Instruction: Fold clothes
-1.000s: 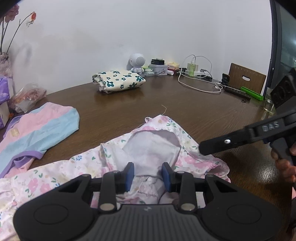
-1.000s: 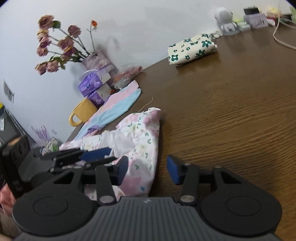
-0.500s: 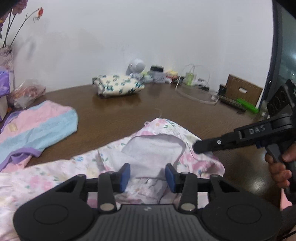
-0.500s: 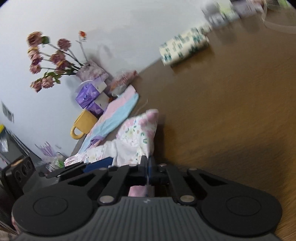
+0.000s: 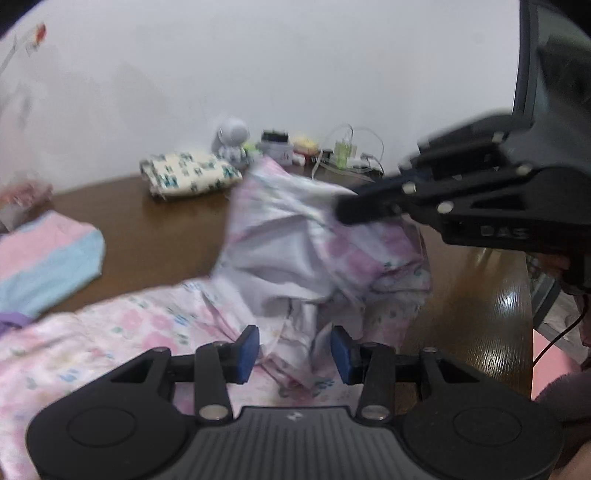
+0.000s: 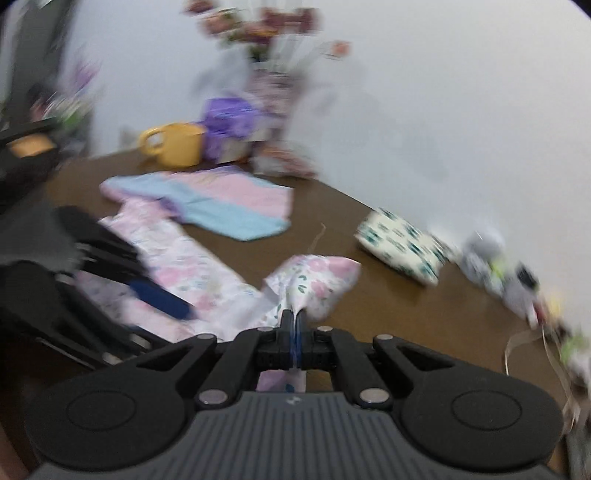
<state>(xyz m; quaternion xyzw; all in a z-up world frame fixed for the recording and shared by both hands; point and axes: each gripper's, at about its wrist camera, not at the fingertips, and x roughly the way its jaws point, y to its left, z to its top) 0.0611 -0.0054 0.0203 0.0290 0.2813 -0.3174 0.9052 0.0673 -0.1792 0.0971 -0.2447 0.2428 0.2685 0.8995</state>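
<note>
The left gripper (image 5: 293, 349) is held open, pads either side of the floral garment (image 5: 122, 332) spread on the wooden table (image 5: 159, 221). An end of it is pinched and raised by the closed right gripper (image 6: 293, 325); a folded patterned cloth (image 5: 188, 177) is seen beyond

garments on the table: three total
- floral pink one (image 5: 155, 325): 1, spread out with one end lifted
- striped pink/blue one (image 6: 221, 199): 1, lying flat
- cream one with dark flowers (image 5: 188, 177): 1, already folded

grippers: 2, left gripper (image 5: 294, 349) and right gripper (image 6: 293, 325)
yellow mug (image 6: 177, 147): 1
purple boxes (image 6: 231, 129): too blurry, can't tell
little white robot figure (image 5: 232, 142): 1
flower bunch (image 6: 258, 26): 1
</note>
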